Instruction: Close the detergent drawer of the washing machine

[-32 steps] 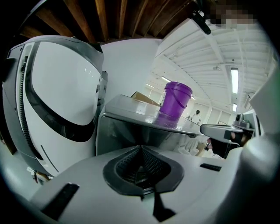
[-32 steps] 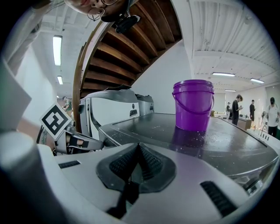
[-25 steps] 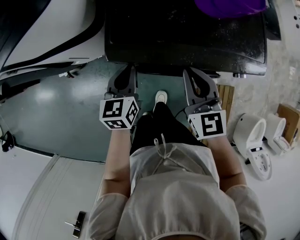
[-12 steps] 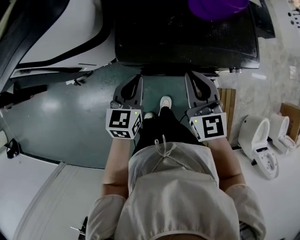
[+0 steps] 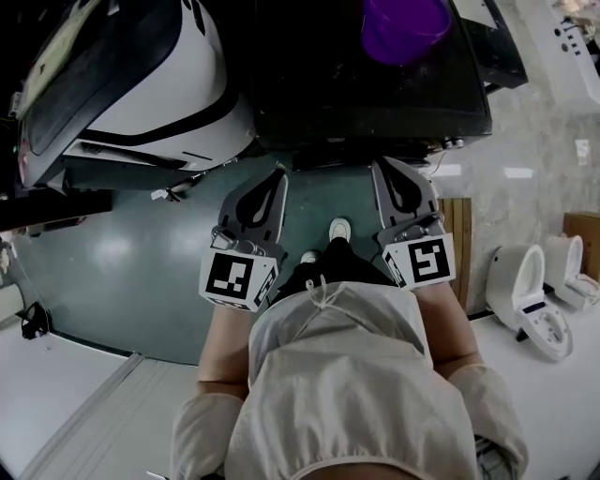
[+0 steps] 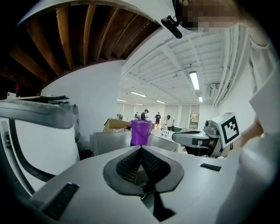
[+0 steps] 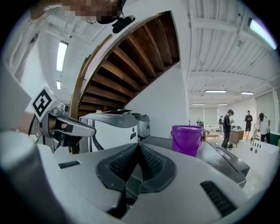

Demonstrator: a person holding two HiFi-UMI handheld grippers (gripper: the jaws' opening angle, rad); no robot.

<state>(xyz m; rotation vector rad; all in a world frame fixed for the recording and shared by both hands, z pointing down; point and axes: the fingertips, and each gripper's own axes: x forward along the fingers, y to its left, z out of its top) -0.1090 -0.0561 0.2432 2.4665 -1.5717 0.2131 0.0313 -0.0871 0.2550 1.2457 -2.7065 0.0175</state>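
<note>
while the person stood over the green floor (image 5: 122, 253) in the head view, the left tongs (image 5: 278, 174) and the right tongs (image 5: 382, 165) were held side by side and apart from each other. both pointed forward at the dark-topped washing machine (image 5: 309, 84), with their tips near its front edge. a purple bucket (image 5: 403, 26) stood on the machine's top, ahead of the right tongs. a white machine (image 5: 141, 84) sat ahead and to the left of the left tongs, and white toilets (image 5: 520, 291) lay out to the right of the right tongs. the detergent drawer could not be made out from above.

in the left gripper view, the left tongs (image 6: 141, 148) had their jaws pressed fully together. the ribbed pads met along one line, gripped nothing and touched nothing. the purple bucket (image 6: 140, 132) showed straight beyond the tips, on the machine's top. the right tongs (image 6: 197, 137) hung off to the right at about the same level.

in the right gripper view, the right tongs (image 7: 138, 144) were likewise fully closed, pad against pad, empty and clear of any surface. the bucket (image 7: 187, 139) stood ahead and to the right of the tips on the dark top (image 7: 221, 158). the white machine (image 7: 116, 127) lay ahead and to the left, and the left tongs (image 7: 72, 127) hung further left. no drawer front showed here either.
</note>
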